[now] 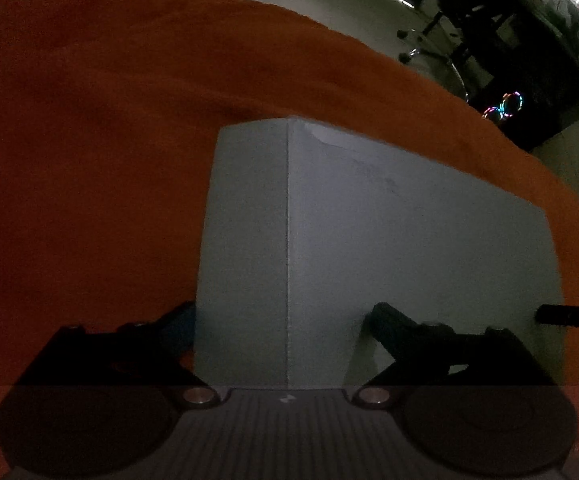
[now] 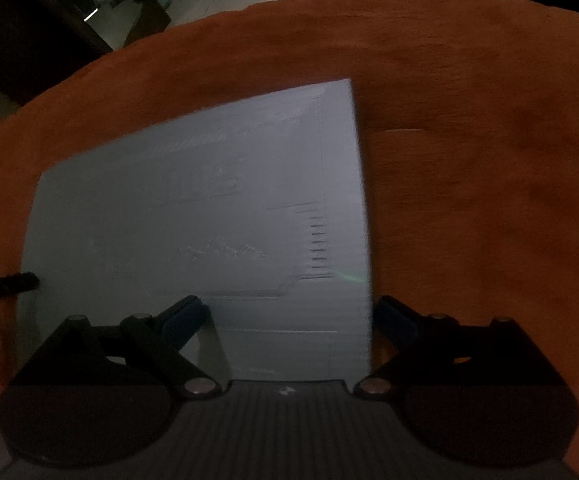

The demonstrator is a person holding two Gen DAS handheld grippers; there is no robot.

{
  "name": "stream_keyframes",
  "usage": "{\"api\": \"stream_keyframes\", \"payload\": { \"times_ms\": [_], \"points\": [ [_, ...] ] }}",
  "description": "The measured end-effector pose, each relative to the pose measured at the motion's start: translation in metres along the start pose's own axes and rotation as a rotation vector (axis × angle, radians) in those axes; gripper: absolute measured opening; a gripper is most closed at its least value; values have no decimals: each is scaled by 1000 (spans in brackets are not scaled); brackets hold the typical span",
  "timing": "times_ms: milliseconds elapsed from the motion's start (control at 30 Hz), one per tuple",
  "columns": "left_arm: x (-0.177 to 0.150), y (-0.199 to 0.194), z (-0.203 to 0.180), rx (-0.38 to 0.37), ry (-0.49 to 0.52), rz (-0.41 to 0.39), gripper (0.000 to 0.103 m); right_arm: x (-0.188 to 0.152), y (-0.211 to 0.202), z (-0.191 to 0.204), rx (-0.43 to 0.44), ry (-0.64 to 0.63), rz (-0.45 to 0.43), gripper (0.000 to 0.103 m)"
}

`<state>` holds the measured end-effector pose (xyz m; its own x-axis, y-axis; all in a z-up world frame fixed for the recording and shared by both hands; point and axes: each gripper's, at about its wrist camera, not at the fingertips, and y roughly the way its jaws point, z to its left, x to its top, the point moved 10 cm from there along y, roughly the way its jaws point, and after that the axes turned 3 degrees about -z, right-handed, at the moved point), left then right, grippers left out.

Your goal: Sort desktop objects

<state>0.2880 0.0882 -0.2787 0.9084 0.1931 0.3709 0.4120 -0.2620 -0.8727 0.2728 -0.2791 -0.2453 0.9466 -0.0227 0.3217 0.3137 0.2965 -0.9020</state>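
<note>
My left tongs (image 1: pixel 281 320) stand spread around the near left corner of the white box (image 1: pixel 369 240): one finger sits just outside its left face, the other lies over its top face. I cannot tell whether either pad presses on the cardboard, so I call them open, not gripping. My right tongs (image 2: pixel 289 316) are likewise spread at the box's near right edge, the left finger over the embossed top, the right finger just beyond the right side, over the cloth. The box lies flat on the orange cloth (image 2: pixel 489 160) covering the worktop, between both tools, each of which shows as a dark tip at the edge of the other's view. Far beyond the cloth's edge I see a dim floor, a chair base and a computer with coloured fan lights (image 1: pixel 505 106). As for sorting, I judge little is done: the box is the only object visible, no bin or destination shows, and it is not yet lifted
</note>
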Motion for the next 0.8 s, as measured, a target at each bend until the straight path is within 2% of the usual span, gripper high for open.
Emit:
{"api": "stream_keyframes", "payload": {
  "times_ms": [167, 200, 267, 333, 433, 600, 800],
  "points": [
    [6, -5, -4, -16, -22, 1, 103, 1, -11, 1, 15, 16, -6, 97],
    [6, -4, -7, -39, -39, 17, 103, 0, -12, 2, 16, 20, -2, 97],
    [2, 1, -17, -96, -47, 67, 103, -3, -12, 11, 69, 19, 17, 97],
    [0, 6, -22, -58, -12, 58, 103, -9, -6, 12, 13, -10, 24, 99],
    [-2, 12, -19, -45, -17, 71, 103, -13, -3, 8, 17, 0, 7, 99],
    [5, 9, -20, -40, -10, 42, 103, -13, -7, 7, 20, 16, -1, 98],
    [14, -11, -25, -31, -25, 12, 103, -8, -21, 16, 20, 35, -17, 98]
  ]
}}
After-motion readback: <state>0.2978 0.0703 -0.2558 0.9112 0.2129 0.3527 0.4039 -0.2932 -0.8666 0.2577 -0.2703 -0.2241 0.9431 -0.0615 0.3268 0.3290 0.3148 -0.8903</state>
